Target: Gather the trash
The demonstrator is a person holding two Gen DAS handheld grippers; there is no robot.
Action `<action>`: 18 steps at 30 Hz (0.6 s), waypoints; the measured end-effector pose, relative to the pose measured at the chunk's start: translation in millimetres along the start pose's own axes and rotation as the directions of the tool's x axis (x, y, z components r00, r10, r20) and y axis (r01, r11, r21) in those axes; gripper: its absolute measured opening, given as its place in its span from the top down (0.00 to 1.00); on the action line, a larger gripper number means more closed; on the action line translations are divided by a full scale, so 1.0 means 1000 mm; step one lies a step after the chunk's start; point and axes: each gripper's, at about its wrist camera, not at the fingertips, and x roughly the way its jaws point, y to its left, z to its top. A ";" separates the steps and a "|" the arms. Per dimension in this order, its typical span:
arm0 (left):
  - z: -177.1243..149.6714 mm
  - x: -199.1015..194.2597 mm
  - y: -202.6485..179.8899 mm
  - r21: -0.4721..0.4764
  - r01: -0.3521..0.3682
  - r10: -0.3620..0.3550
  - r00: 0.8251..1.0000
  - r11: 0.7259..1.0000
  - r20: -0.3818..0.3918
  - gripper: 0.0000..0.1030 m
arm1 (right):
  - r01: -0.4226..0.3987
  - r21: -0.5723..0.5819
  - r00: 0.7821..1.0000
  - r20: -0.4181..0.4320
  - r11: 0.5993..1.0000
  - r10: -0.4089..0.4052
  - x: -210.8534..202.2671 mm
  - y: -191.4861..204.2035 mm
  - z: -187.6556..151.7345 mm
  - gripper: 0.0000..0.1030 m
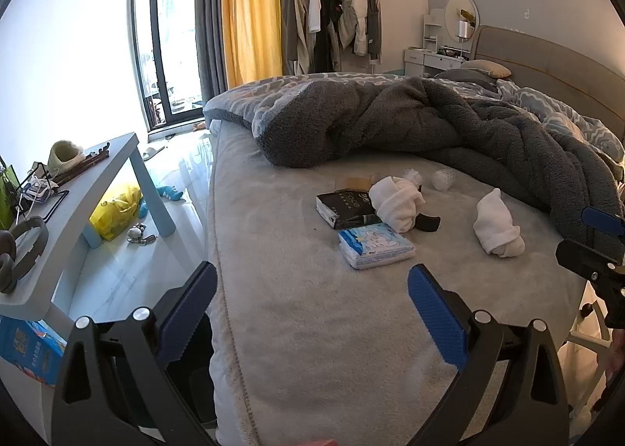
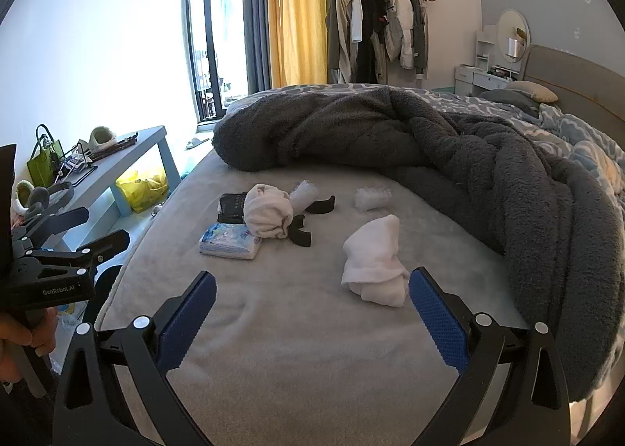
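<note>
- Hovering over the near end of the bed (image 2: 312,348), the right gripper (image 2: 312,313) has its blue pads spread wide and nothing between them; the left gripper (image 1: 312,309) is just as wide open and just as empty.
- Using the tissue pack (image 2: 230,240) as landmark: a rolled white cloth (image 2: 269,217) touches its far corner, and a black packet (image 2: 230,207) lies just behind it.
- Two crumpled white wads sit beyond the pack, one (image 2: 304,192) peeping out behind the rolled cloth, the other (image 2: 373,197) further right near the grey blanket (image 2: 488,180). These look like the likeliest trash.
- A second white bundle (image 2: 375,262) lies right of the pack, nearest the right gripper, probably why that gripper hangs there.
- Wide jaws suit the loose, soft things ahead; both grippers are held back from the pile, so no pick seems chosen yet.
- No bin is clearly in view; a yellow bag (image 1: 117,209) left of the pack, under the blue table (image 1: 97,180), might serve, though I cannot tell.
- A black curved piece (image 2: 300,235) is half covered by the rolled cloth, and the blanket may hide more.
</note>
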 end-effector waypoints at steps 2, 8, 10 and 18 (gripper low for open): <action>0.000 0.000 0.000 0.000 0.000 0.000 1.000 1.000 0.000 0.03 | 0.001 -0.002 1.000 0.001 1.000 -0.001 0.000 0.000 0.000 0.03; 0.000 0.000 -0.001 -0.002 0.000 0.000 1.000 1.000 -0.001 0.03 | 0.001 0.000 1.000 0.000 1.000 -0.001 0.000 0.000 0.001 0.03; 0.000 0.000 0.000 0.000 0.000 0.000 1.000 1.000 0.000 0.03 | 0.001 0.000 1.000 0.000 1.000 -0.001 0.000 0.000 0.001 0.03; 0.000 0.000 -0.001 0.000 -0.001 0.001 1.000 1.000 -0.001 0.03 | 0.002 0.001 1.000 -0.002 1.000 -0.002 0.000 -0.001 0.001 0.03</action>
